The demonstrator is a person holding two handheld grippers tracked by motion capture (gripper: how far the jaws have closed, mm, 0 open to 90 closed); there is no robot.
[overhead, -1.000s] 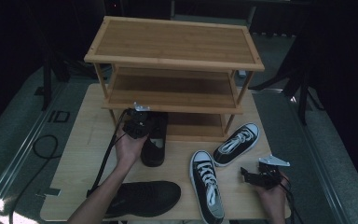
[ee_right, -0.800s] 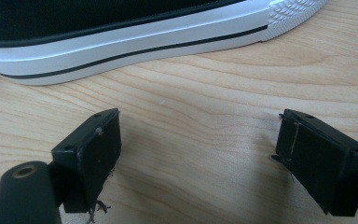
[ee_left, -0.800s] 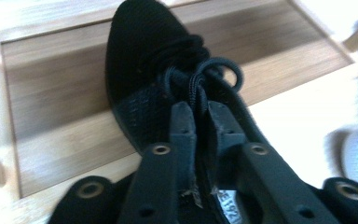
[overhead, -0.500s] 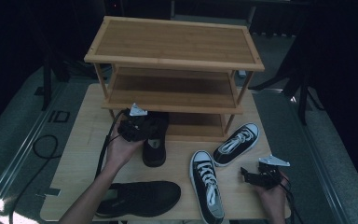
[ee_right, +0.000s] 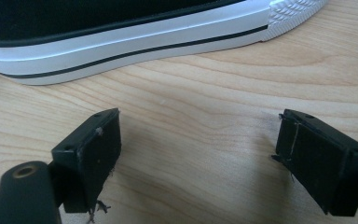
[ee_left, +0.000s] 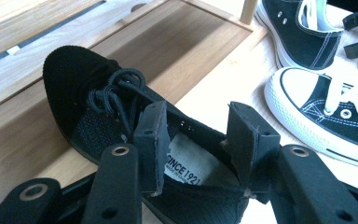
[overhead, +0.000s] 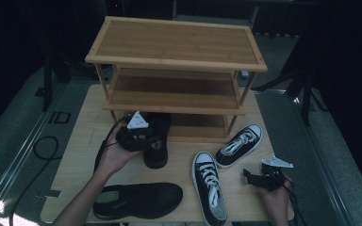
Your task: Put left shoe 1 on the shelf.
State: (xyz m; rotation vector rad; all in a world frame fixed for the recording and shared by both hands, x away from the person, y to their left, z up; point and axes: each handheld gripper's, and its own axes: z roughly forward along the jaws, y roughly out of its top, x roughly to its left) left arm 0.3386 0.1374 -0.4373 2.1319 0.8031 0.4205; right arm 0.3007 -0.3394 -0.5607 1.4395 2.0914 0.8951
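Note:
A black knit shoe lies with its toe on the bottom shelf of the bamboo rack and its heel on the table. My left gripper sits at that heel. In the left gripper view the shoe points away and my left gripper is open; its jaws have just been opening. The heel opening lies between the pads, which stand apart from it. My right gripper rests open low over the table at the front right. Its own view shows my right gripper with bare wood between the jaws and a white sneaker sole ahead.
A second black shoe lies at the table's front left. Two black-and-white sneakers lie right of centre, one pointing at the front edge, the other slanted by the rack's right leg. A cable trails off the table's left side.
My left gripper has let go of the black shoe and drawn back a little toward the near side. The shoe stays with its toe under the rack. The right hand has kept still.

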